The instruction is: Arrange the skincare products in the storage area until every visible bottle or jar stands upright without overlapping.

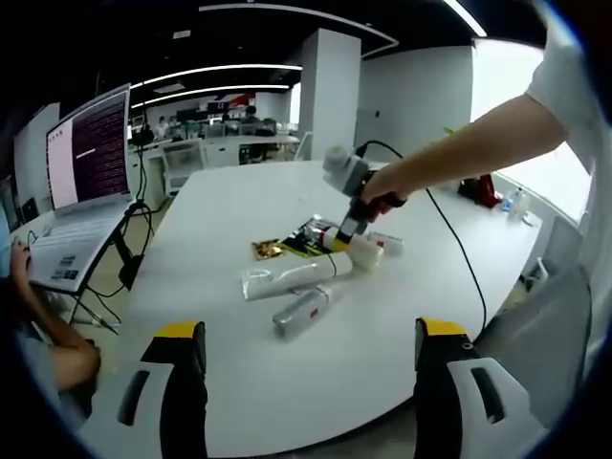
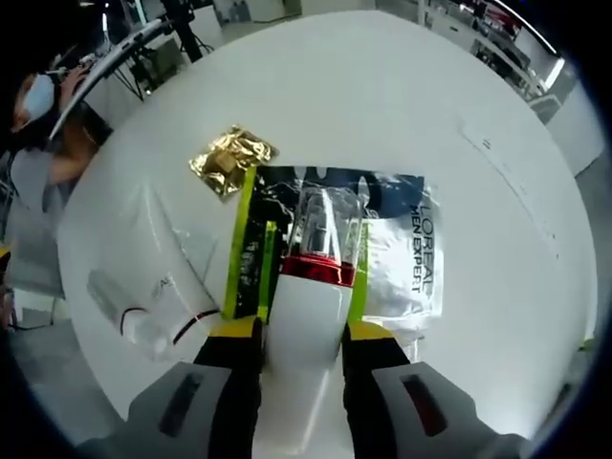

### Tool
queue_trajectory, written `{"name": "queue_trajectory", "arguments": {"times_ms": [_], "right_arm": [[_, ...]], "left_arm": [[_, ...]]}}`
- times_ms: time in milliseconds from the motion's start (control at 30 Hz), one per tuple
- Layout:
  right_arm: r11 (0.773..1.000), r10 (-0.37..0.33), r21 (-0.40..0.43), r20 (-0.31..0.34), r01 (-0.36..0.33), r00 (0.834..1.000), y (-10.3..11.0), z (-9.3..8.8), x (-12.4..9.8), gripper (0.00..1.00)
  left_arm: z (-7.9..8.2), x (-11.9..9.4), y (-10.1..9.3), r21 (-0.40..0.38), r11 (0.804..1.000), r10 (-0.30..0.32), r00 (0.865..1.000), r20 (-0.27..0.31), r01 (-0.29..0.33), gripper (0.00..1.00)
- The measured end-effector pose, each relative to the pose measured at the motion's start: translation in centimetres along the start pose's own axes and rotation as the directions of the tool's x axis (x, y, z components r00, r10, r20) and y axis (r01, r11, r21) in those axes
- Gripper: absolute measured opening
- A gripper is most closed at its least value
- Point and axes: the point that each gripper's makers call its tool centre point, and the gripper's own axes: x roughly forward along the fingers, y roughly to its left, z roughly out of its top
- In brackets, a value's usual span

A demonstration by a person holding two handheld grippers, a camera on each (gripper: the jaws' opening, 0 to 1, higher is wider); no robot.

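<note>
the right hand-held gripper is clamped on a white bottle with a red band and clear cap over the sachets at mid counter, apparently mid-placement; next, stand it upright on bare counter, while the left hand-held gripper waits open, near.

A white bottle with red band and clear cap sat between the right gripper's jaws, a crinkled gold foil sachet ahead-left.
</note>
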Motion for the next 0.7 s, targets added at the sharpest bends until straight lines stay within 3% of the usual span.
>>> {"name": "queue_trajectory", "arguments": {"times_ms": [133, 300, 567, 700], "right_arm": [[0.999, -0.041, -0.035, -0.015, 0.041, 0.999, 0.03, 0.38, 0.33, 0.33], [0.998, -0.043, -0.035, 0.060, 0.045, 0.997, -0.37, 0.50, 0.11, 0.32], [0.999, -0.025, 0.041, 0.117, 0.021, 0.993, -0.57, 0.41, 0.09, 0.29], [0.986, 0.032, 0.159, 0.162, -0.058, 0.986, 0.08, 0.52, -0.22, 0.28]], "left_arm": [[-0.02, 0.05, -0.01, 0.001, 1.000, -0.002, 1.000, -0.001, 0.002, 0.83], [-0.05, 0.05, 0.00, 0.003, 1.000, -0.003, 1.000, -0.002, 0.003, 0.83], [0.00, 0.06, 0.01, 0.001, 1.000, -0.004, 1.000, -0.001, 0.004, 0.82], [0.01, 0.05, 0.03, 0.002, 1.000, -0.004, 1.000, -0.001, 0.004, 0.82]]}}
